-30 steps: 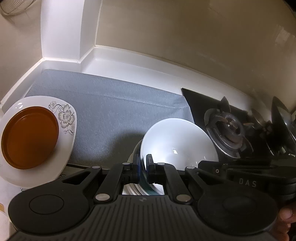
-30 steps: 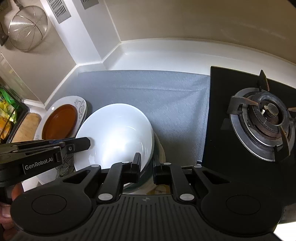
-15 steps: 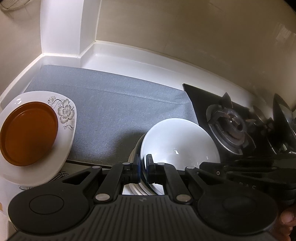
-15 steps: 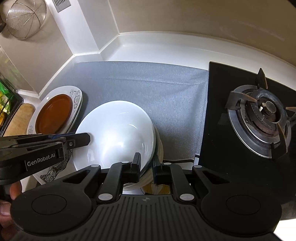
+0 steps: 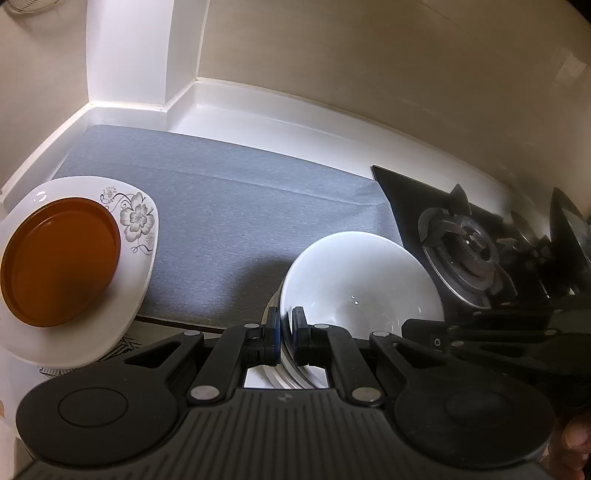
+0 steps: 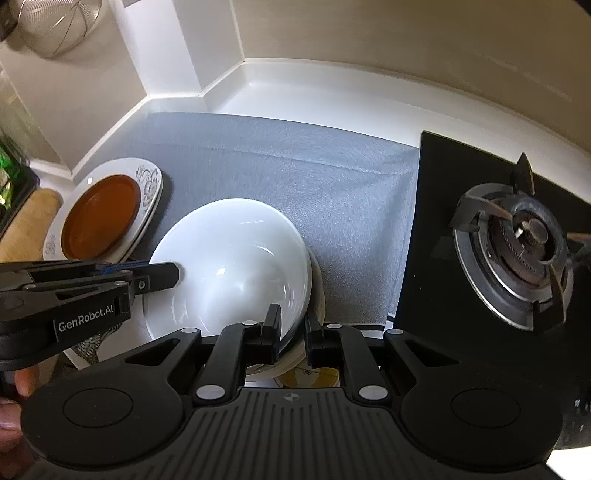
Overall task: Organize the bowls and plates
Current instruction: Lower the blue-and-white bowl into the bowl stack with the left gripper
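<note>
A white bowl (image 5: pixel 362 288) (image 6: pixel 229 266) is held at its rim from two sides. My left gripper (image 5: pixel 286 321) is shut on its left rim and shows in the right wrist view as a black arm (image 6: pixel 159 275). My right gripper (image 6: pixel 291 325) is shut on the near right rim. Directly under the bowl is a stack of white and cream dishes (image 5: pixel 273 373) (image 6: pixel 318 291), mostly hidden. To the left, a brown plate (image 5: pixel 59 262) (image 6: pixel 99 218) lies on a white flowered plate (image 5: pixel 136 221) (image 6: pixel 149 181).
A grey mat (image 5: pixel 240 210) (image 6: pixel 295 177) covers the counter up to the white wall edge. On the right is a black gas hob with a burner (image 5: pixel 469 254) (image 6: pixel 517 243). A wire strainer (image 6: pixel 55 22) hangs on the left wall. A patterned dish (image 6: pixel 88 343) lies under the left gripper.
The right wrist view has rolled slightly and the counter has drifted a little in both views. The bowl stays gripped by both grippers.
</note>
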